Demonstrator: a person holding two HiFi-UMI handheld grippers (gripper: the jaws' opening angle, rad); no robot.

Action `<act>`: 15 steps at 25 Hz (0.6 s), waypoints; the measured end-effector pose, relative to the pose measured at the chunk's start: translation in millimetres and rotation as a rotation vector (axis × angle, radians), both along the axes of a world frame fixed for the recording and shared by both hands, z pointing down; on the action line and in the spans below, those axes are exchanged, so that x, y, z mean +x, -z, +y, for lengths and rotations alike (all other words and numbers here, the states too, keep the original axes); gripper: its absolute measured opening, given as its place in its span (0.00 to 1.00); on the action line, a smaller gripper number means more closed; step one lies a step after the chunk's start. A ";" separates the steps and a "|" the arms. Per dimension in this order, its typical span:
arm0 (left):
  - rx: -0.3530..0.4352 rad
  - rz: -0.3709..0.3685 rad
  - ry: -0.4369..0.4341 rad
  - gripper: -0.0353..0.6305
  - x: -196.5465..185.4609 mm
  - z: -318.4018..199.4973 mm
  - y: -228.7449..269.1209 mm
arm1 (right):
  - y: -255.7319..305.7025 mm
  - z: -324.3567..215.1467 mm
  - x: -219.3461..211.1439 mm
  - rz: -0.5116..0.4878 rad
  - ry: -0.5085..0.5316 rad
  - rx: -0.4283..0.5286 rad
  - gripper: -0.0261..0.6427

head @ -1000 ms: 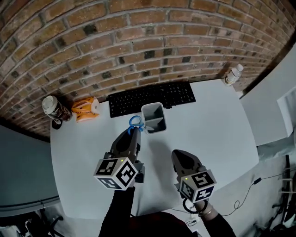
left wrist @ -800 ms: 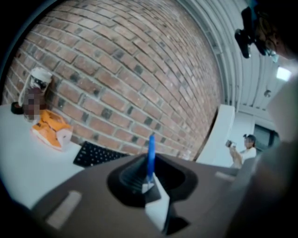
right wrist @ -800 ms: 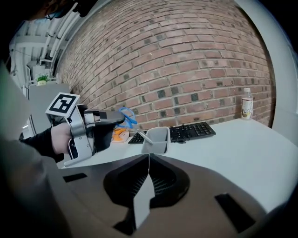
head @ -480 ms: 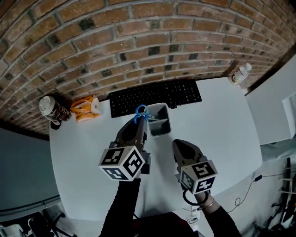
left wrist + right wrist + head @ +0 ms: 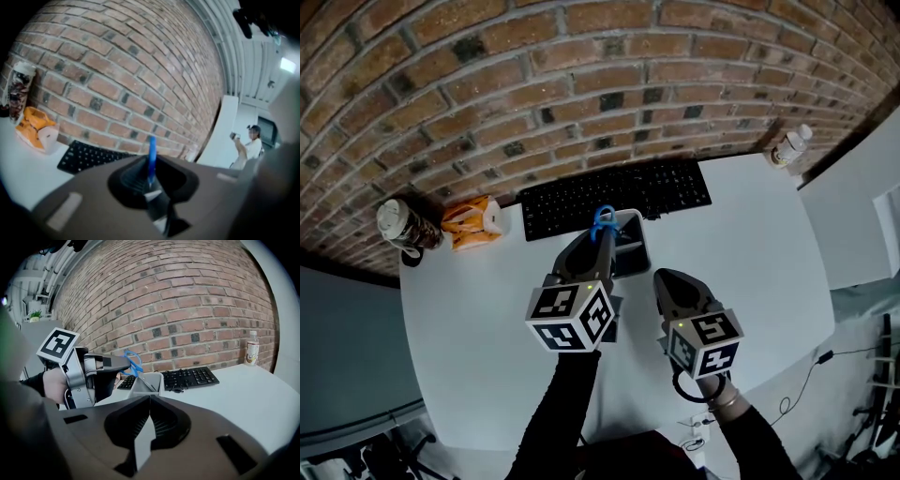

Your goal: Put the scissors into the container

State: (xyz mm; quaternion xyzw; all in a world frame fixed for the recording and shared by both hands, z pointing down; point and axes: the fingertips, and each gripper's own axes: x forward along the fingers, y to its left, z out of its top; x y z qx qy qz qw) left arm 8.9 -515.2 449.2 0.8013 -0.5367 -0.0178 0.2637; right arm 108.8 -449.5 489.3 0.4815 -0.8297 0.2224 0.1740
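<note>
Left gripper (image 5: 599, 240) pinches the blue scissors (image 5: 603, 218); only the right gripper view shows their blades reaching into the container (image 5: 139, 388).

- No word, number or brand can be read anywhere in these views.
- Black-and-white square-marker cube (image 5: 571, 318) on the left gripper (image 5: 602, 236), near centre: blocky code patterns only, no letters or digits.
- Second square-marker cube (image 5: 701, 341) on the right gripper (image 5: 667, 279), near right: the same, patterns only.
- Small clear plastic bottle with pale label (image 5: 791, 146), far right table corner: yellowish print, too small to read.
- Flat black keyboard (image 5: 614, 195), far centre: key legends not legible.
- Tall cylindrical cup with dark patterned wrap (image 5: 401, 226), far left: print blurred.
- Crumpled orange packet (image 5: 471, 221), just right of that cup: white patch, no readable text.
</note>
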 end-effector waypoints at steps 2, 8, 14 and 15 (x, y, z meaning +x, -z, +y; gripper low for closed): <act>-0.010 0.004 -0.004 0.12 1.5 -2.3 -3.8 | -1.3 -3.3 -1.5 0.000 0.001 -0.002 0.05; -0.045 0.022 0.001 0.12 -1.3 -8.7 -16.9 | -7.7 -8.8 -2.5 -0.001 0.007 -0.014 0.05; -0.074 0.025 0.009 0.12 -4.1 -11.7 -28.6 | -14.8 -9.0 1.7 0.004 0.009 -0.027 0.05; -0.077 0.023 0.010 0.12 -4.4 -11.8 -30.2 | -15.5 -9.0 2.9 0.005 0.007 -0.029 0.05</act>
